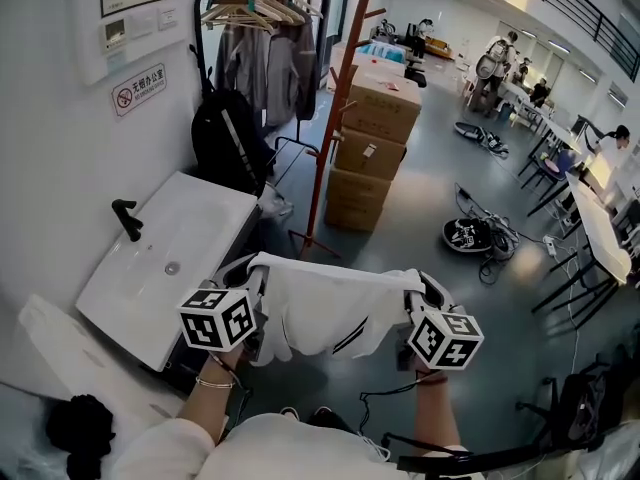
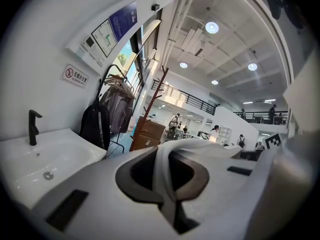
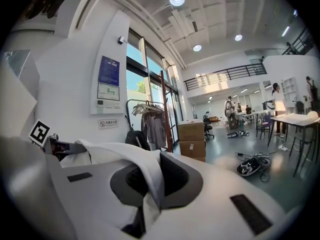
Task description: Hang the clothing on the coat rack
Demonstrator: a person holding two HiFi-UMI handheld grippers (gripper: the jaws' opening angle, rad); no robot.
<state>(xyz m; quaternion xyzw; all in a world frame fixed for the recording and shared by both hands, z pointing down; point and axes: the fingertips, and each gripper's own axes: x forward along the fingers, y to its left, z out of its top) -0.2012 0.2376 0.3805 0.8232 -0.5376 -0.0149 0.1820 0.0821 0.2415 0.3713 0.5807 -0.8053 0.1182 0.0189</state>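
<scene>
A white garment (image 1: 325, 308) with a dark stripe is stretched between my two grippers, low in the head view. My left gripper (image 1: 252, 273) is shut on its left edge, and the white fabric (image 2: 200, 146) runs out of the closed jaws of that gripper (image 2: 167, 184). My right gripper (image 1: 412, 293) is shut on the right edge, where cloth (image 3: 115, 151) is likewise pinched in the gripper (image 3: 150, 186). The coat rack (image 1: 335, 98), a tall red-brown wooden pole with pegs, stands ahead beyond the garment. It also shows as the pole (image 2: 150, 109) in the left gripper view and the pole (image 3: 165, 109) in the right gripper view.
A white sink (image 1: 150, 268) with a black faucet (image 1: 127, 218) is close on my left. Behind it are a black backpack (image 1: 225, 143) and a clothes rail (image 1: 265, 13) with hangers and grey garments. Stacked cardboard boxes (image 1: 370, 138) stand right of the pole. Cables and gear (image 1: 470, 236) lie on the floor.
</scene>
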